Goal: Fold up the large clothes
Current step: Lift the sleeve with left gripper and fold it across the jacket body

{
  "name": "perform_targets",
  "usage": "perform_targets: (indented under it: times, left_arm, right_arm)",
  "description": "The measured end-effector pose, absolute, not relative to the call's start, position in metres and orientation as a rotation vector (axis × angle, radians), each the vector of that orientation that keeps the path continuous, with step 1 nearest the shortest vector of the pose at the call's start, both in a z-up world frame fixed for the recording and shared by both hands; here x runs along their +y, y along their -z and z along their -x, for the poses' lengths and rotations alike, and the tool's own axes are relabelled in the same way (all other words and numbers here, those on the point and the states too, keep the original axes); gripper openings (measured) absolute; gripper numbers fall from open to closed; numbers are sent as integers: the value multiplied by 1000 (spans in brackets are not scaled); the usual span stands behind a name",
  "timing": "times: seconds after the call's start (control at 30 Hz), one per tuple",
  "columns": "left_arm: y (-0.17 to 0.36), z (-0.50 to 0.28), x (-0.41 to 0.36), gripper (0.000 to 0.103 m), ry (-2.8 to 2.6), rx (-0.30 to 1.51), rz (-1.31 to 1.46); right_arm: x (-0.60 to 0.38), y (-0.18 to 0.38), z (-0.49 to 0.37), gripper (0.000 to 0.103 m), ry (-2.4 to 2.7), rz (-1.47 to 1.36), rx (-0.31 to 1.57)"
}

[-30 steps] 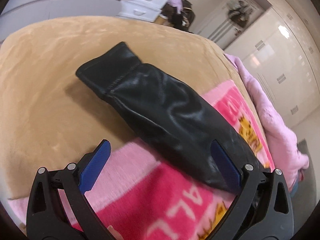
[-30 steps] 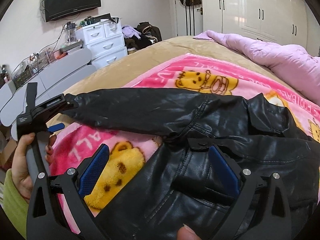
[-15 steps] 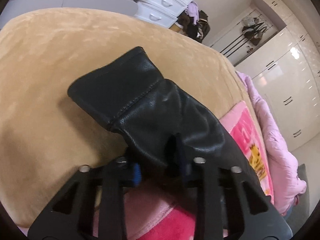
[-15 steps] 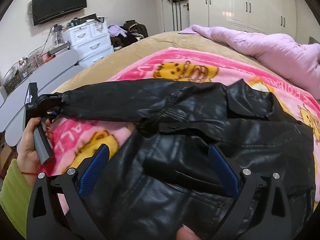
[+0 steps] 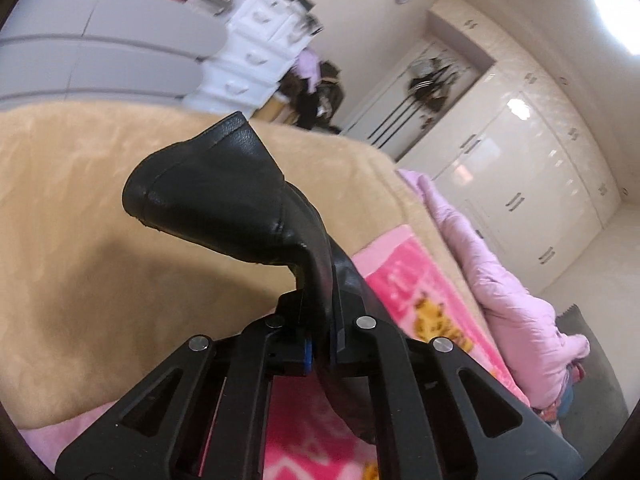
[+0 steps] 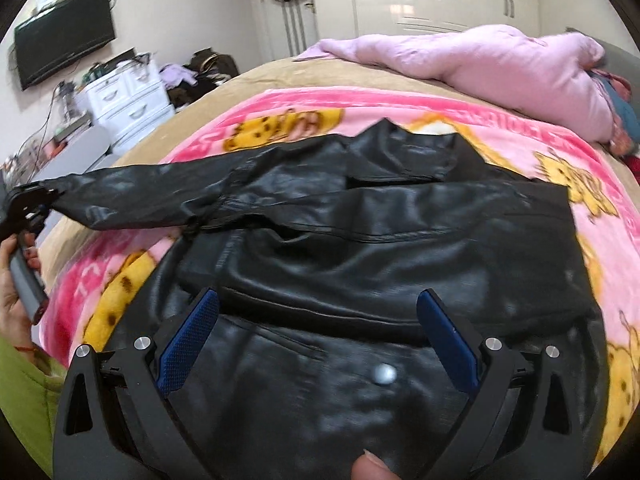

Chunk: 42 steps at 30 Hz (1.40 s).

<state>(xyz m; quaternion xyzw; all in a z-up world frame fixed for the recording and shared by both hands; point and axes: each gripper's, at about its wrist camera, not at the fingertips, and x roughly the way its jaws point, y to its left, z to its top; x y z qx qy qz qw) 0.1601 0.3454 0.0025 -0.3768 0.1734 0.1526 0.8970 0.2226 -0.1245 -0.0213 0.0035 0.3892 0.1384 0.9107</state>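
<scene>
Black leather jacket (image 6: 360,240) spread on pink cartoon-print blanket (image 6: 520,128) over tan bed cover (image 5: 80,220), left gripper (image 5: 320,344) clamped on jacket's sleeve cuff (image 5: 212,192), cuff raised off the bed, right gripper (image 6: 316,340) jaws wide apart above jacket front, gripping nothing.

The jacket (image 6: 360,240) lies spread on the blanket (image 6: 280,108) on the bed (image 5: 80,220), its sleeve (image 6: 140,196) stretching left into the left claw (image 5: 320,344), the quilt (image 6: 480,64) heaped behind it.
</scene>
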Motion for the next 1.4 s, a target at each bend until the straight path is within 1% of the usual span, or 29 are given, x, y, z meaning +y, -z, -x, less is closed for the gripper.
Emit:
perform_targets:
  times: [0.37, 0.57, 0.77, 0.97, 1.17, 1.4]
  left_arm:
    - [-63, -172, 295, 0, -231, 305, 663]
    - [-115, -179, 245, 0, -146, 246, 536]
    - [-146, -188, 190, 0, -74, 245, 441]
    - [-158, -195, 138, 0, -6, 249, 376]
    - [-161, -199, 102, 0, 49, 267, 327]
    - [-157, -199, 59, 0, 116, 275, 294]
  right_arm:
    - [-177, 4, -212, 99, -225, -134, 757]
    - [-193, -5, -202, 99, -233, -187, 725]
    - [-219, -13, -193, 99, -232, -252, 686]
    - [-249, -15, -187, 99, -208, -313, 668]
    - [-275, -13, -184, 99, -176, -352, 649]
    - [-290, -8, -184, 99, -139, -335, 643]
